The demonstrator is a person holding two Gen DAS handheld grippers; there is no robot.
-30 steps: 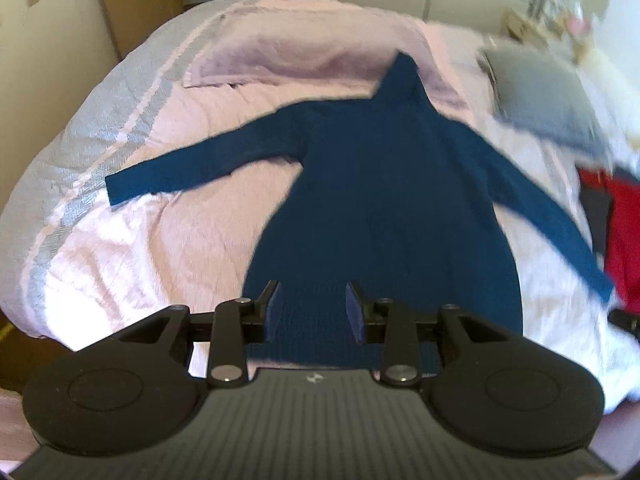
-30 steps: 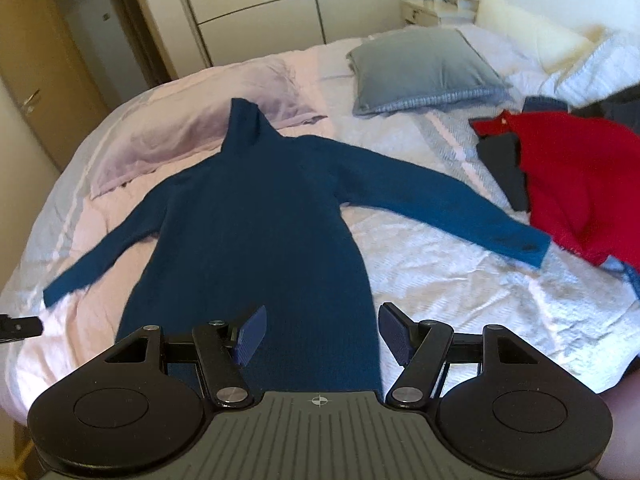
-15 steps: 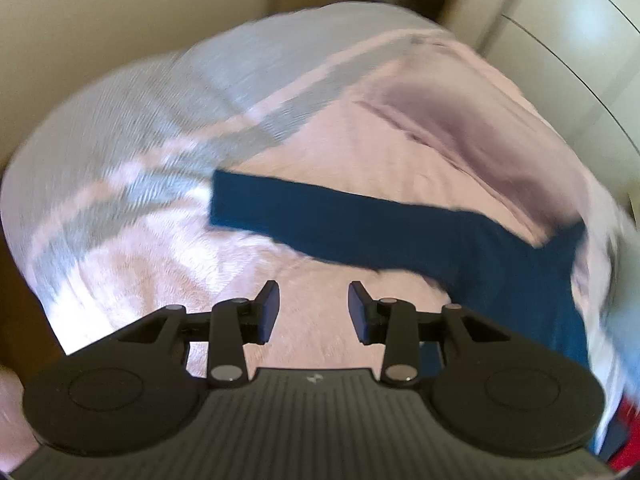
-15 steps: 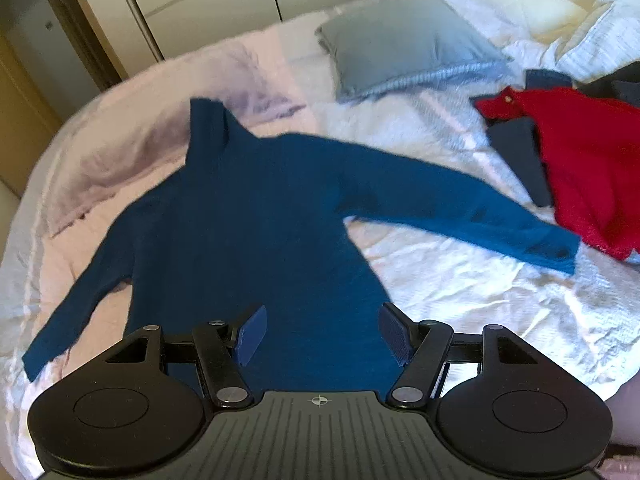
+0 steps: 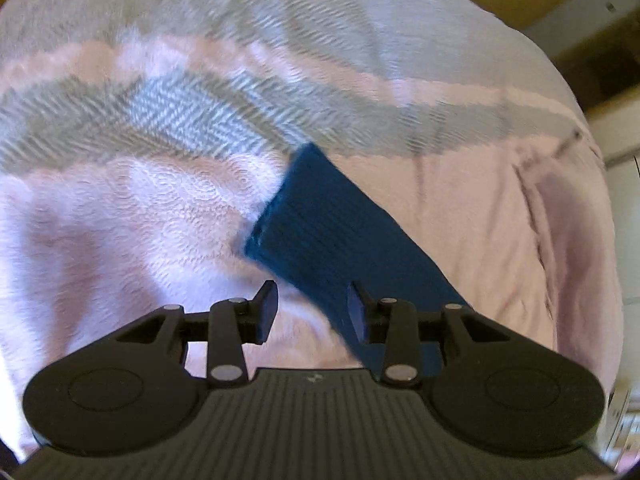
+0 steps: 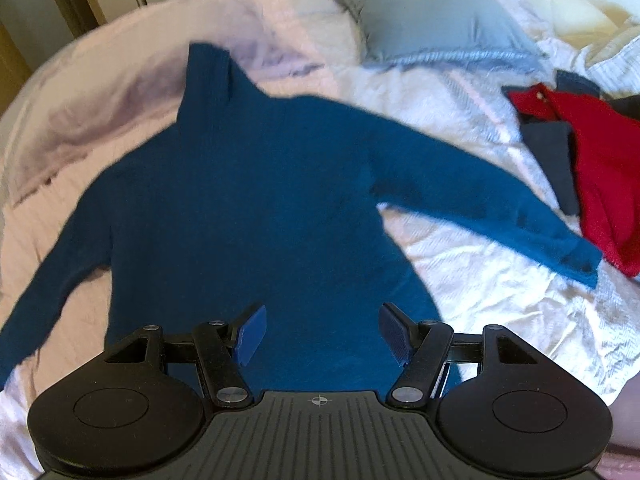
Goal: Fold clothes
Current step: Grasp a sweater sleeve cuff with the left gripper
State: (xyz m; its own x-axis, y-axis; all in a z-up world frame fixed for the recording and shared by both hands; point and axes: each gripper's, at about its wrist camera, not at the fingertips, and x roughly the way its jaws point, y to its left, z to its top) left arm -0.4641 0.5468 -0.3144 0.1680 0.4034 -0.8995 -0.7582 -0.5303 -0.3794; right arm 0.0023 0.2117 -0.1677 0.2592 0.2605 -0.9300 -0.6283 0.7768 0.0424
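A dark blue turtleneck sweater (image 6: 256, 200) lies flat on the bed, sleeves spread to both sides. In the right wrist view my right gripper (image 6: 322, 330) hovers over its lower body, jaws wide, nothing between them. In the left wrist view the cuff end of one sleeve (image 5: 316, 220) lies on the pink blanket (image 5: 120, 240). My left gripper (image 5: 312, 308) hangs just above that sleeve, a little back from the cuff. Its jaws stand apart with the sleeve's edge under the right finger and nothing gripped.
A grey cushion (image 6: 432, 20) lies at the head of the bed. A red garment (image 6: 604, 168) and dark clothes (image 6: 556, 160) lie at the right, close to the sweater's right cuff (image 6: 576, 260). A grey herringbone band (image 5: 180, 120) crosses the blanket beyond the left cuff.
My left gripper swung from the sweater's hem out to the left sleeve and dropped close over its cuff, rolling as it went. My right gripper moved in nearer over the sweater's body.
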